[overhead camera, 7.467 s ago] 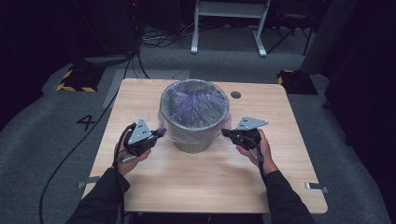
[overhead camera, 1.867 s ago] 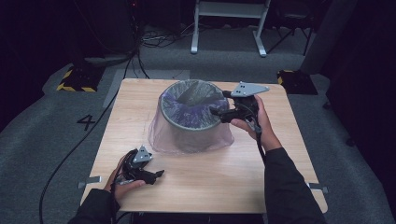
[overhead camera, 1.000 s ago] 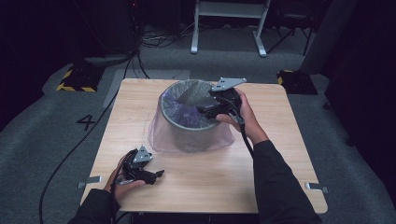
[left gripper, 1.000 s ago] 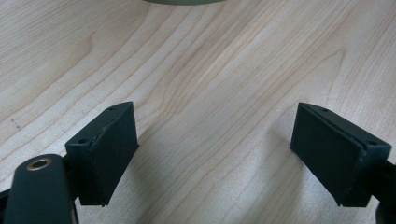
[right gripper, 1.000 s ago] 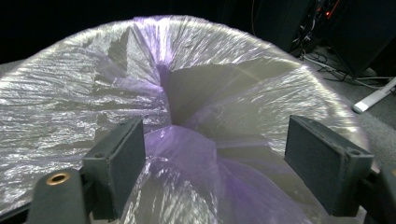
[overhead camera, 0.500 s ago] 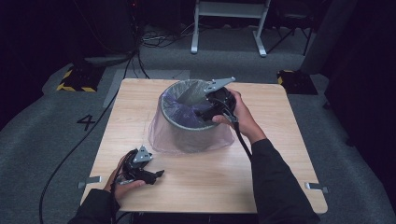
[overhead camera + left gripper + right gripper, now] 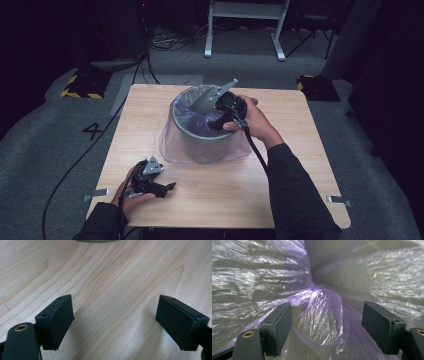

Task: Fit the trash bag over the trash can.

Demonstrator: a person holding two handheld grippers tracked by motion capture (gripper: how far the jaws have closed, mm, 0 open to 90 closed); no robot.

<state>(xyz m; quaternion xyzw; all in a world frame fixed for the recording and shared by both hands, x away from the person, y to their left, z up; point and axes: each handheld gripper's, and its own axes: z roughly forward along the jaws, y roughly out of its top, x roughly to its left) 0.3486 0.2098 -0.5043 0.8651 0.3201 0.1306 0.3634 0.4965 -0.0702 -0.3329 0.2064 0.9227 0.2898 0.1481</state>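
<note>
A grey round bin [image 7: 207,145] stands in the middle of the wooden table [image 7: 300,165]. A thin purple bag [image 7: 172,147] lines it and hangs down over its outer wall. My right gripper [image 7: 214,124] reaches over the right rim and points down into the bin. It is open; the jaws have just closed a little. A bunched fold of the bag [image 7: 322,307] rises between its pads [image 7: 280,325] without touching them. My left gripper [image 7: 167,187] rests on the table near the front left corner, open [image 7: 115,322] over bare wood.
The bin's base [image 7: 97,240] shows at the top edge of the left gripper view. A dark round mark [image 7: 254,101] sits on the table behind the bin. Grey carpet, cables [image 7: 75,165] and a white stand [image 7: 245,30] surround the table.
My right gripper has moved left from over the right rim and dipped into the bin's mouth. The left gripper has stayed where it lay.
</note>
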